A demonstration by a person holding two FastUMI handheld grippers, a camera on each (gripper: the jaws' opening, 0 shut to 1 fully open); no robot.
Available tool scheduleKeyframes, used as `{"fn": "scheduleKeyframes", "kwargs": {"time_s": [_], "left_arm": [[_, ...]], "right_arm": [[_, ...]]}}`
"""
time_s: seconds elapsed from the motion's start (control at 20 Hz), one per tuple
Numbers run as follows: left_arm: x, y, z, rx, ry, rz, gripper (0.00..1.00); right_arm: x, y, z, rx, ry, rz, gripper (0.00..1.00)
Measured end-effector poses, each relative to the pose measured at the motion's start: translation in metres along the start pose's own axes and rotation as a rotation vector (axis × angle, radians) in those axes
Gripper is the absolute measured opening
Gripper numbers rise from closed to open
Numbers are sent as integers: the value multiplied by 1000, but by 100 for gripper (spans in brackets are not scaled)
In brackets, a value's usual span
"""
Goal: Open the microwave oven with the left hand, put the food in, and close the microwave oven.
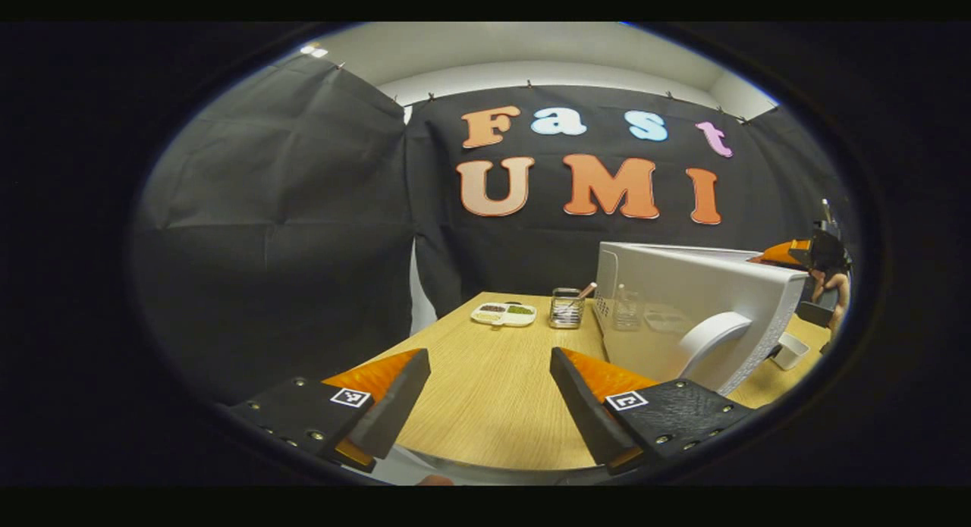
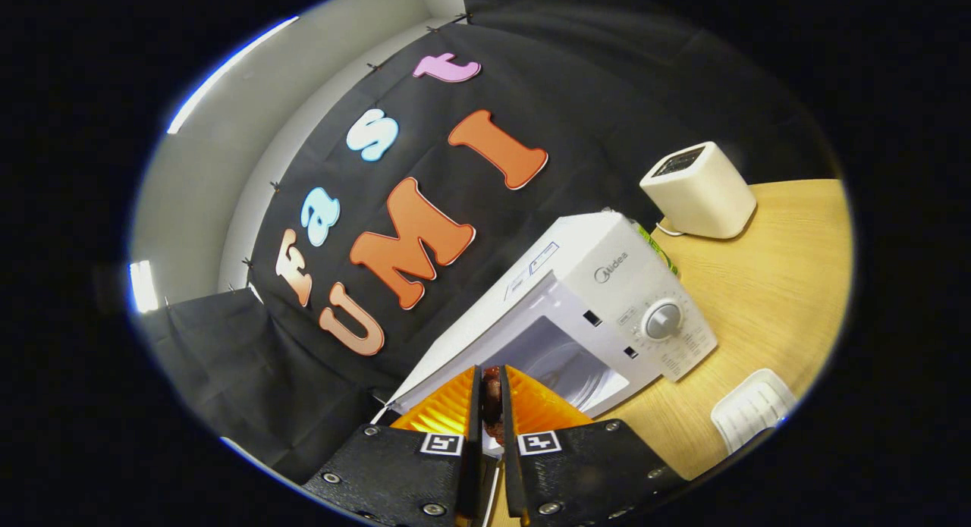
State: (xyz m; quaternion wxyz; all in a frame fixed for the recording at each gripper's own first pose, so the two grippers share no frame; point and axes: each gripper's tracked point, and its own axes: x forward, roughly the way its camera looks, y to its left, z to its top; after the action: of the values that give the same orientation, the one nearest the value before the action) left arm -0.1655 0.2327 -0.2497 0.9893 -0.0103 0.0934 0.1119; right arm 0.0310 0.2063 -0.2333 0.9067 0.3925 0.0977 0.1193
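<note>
The wooden table (image 1: 485, 390) is the largest thing, and on its right side stands the white microwave oven (image 2: 607, 299). In the right gripper view its front carries a brand name, but I leave the label unread; there is also a sticker on its top and small print around the round dial (image 2: 662, 320), too small to read. The door (image 1: 667, 315) is swung open: in the left gripper view it stands out toward the near side with its curved white handle (image 1: 709, 341), and in the right gripper view the open cavity (image 2: 561, 364) is seen with pale walls.

The right gripper view also shows a cream toaster (image 2: 699, 189) at the far right of the table, behind the oven, and a white ribbed tray (image 2: 752, 407) on the near right. The left gripper view shows other things: a white divided dish (image 1: 504, 313) with dark and green fillings at the far side of the table, and just right of it a clear cup (image 1: 566, 308) with sticks in it. At the far right edge of that view, behind the oven, a person's hand (image 1: 831, 284) with the other gripper is partly visible.

The left gripper (image 1: 489, 394) is wide open above the near table and holds nothing. The right gripper (image 2: 491, 406) is almost closed, and both fingers press on a small dark reddish piece of food (image 2: 492, 394), in front of the open cavity.
</note>
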Motion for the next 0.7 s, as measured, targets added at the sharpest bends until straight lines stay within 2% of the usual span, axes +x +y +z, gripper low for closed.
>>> {"fn": "scheduleKeyframes", "kwargs": {"time_s": [0.3, 0.7], "left_arm": [[6, 4, -5, -12, 13, 2, 97], [36, 20, -7, -20, 17, 30, 95]], "right_arm": [[56, -4, -53, -10, 32, -60, 12], [131, -30, -85, -15, 3, -153, 12]]}}
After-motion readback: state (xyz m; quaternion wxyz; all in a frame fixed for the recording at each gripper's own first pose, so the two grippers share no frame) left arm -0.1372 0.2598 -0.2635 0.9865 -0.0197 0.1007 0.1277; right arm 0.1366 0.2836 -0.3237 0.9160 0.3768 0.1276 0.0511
